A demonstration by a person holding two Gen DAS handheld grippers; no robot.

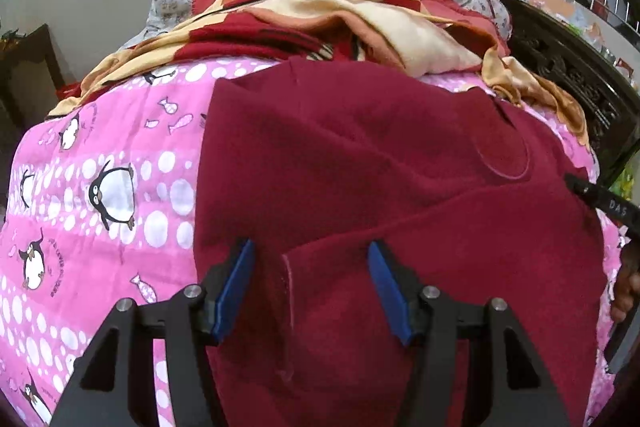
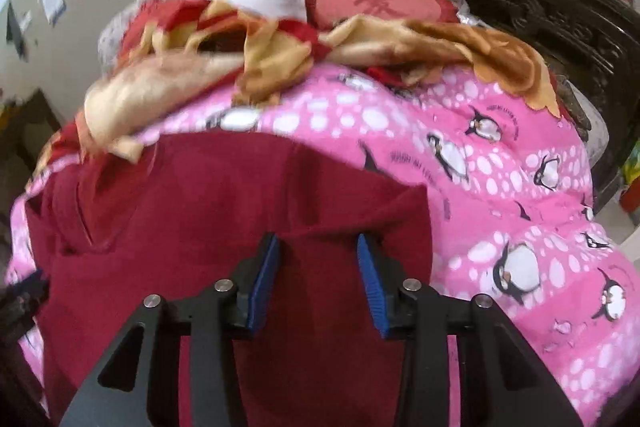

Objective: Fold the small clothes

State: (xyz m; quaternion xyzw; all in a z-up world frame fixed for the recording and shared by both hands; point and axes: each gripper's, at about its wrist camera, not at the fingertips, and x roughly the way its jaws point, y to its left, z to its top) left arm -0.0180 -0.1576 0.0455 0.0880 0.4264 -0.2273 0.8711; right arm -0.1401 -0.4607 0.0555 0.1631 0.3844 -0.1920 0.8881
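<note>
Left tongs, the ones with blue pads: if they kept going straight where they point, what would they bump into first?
Most likely the dark red garment spread on the pink penguin quilt. The left tongs stand open just above its folded edge, though depth is hard to judge.

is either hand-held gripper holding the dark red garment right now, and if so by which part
Neither. The left hand-held gripper and right hand-held gripper are open above the dark red garment, pads not pressing it.

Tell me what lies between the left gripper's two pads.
Only the dark red garment beneath; its folded edge runs between the left gripper pads, untouched, in the left wrist view.
</note>
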